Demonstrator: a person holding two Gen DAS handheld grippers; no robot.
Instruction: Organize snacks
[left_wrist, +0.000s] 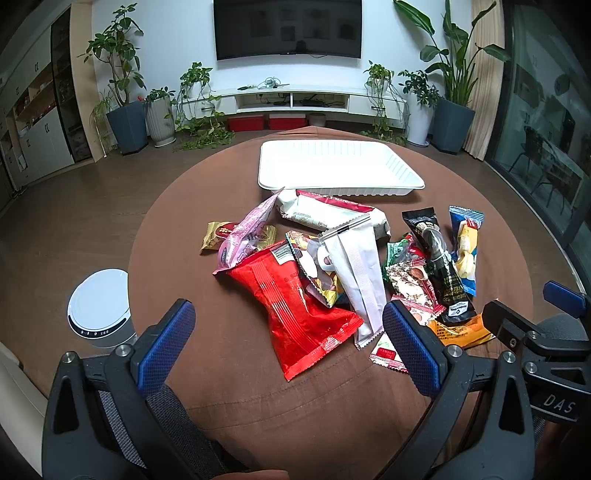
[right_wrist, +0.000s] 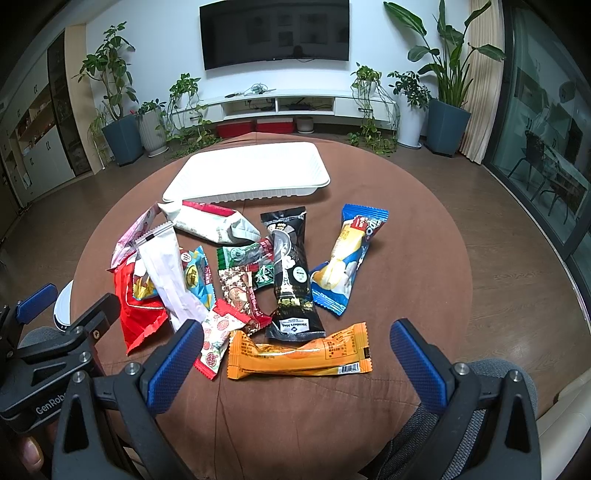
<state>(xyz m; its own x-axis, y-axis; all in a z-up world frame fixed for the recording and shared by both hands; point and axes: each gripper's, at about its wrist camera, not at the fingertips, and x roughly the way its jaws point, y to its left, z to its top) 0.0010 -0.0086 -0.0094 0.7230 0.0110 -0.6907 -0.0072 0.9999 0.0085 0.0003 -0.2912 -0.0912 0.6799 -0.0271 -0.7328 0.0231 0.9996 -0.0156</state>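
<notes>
Several snack packets lie in a loose pile on a round brown-covered table (left_wrist: 207, 387). A large red bag (left_wrist: 295, 314) lies nearest my left gripper (left_wrist: 291, 325), which is open above the table's near edge with nothing in it. An orange packet (right_wrist: 299, 354) lies right in front of my right gripper (right_wrist: 295, 350), which is also open and holds nothing. A black packet (right_wrist: 291, 273), a blue-and-yellow packet (right_wrist: 343, 262) and a white pouch (right_wrist: 166, 273) lie further back. An empty white tray (left_wrist: 332, 166) (right_wrist: 251, 170) sits at the far side.
A white round bin (left_wrist: 99, 310) stands on the floor left of the table. My right gripper's body (left_wrist: 535, 332) shows at the right of the left wrist view. Potted plants, a TV and a low cabinet line the far wall.
</notes>
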